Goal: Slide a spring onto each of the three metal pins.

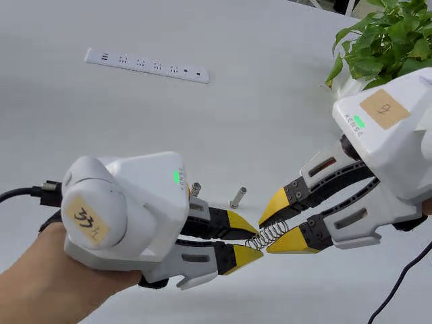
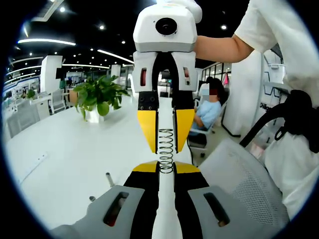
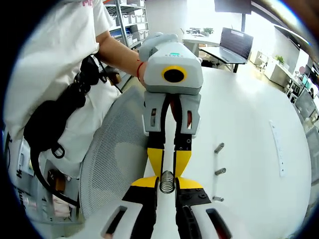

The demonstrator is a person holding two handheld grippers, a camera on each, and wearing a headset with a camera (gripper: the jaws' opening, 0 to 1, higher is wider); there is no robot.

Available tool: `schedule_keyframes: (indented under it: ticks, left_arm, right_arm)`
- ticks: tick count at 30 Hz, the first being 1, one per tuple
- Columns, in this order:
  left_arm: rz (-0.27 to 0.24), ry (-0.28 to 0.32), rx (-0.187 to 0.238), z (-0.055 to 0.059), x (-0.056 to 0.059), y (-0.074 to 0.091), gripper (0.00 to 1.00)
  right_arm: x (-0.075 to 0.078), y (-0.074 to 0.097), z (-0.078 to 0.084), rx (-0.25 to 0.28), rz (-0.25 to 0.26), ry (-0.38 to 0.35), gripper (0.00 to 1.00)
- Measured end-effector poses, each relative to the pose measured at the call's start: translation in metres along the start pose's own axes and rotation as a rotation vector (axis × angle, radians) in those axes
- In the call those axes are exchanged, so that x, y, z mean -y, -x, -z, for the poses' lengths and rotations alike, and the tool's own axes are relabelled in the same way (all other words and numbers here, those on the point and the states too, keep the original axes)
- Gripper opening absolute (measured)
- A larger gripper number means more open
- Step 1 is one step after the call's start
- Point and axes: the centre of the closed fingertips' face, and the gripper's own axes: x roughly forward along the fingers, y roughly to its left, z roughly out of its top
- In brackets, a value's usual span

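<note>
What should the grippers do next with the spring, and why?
Probably one gripper should let go: the left gripper and right gripper both pinch the same spring in the air, and the pins are on the table, so a free gripper could fetch one.

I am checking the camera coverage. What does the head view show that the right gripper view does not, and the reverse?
Head view: a plant beside the right gripper. Right gripper view: a mesh chair, and three pins, against two in the head view. Shared: the spring held between the left gripper and the right one, and the power strip.
</note>
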Motion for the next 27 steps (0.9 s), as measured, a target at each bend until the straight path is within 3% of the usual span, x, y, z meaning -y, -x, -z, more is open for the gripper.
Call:
schedule_keyframes:
  ticks: [15,27]
  left_arm:
    - [0.004,0.004,0.006,-0.0008,0.0000,-0.0010,0.06]
    - [0.003,-0.004,0.003,0.0018,0.0005,0.0003,0.06]
  right_arm:
    - [0.0001,-0.0012,0.0004,-0.009,-0.006,0.002,0.07]
    - [-0.0008,-0.0051,-0.0021,-0.047,-0.008,0.018,0.06]
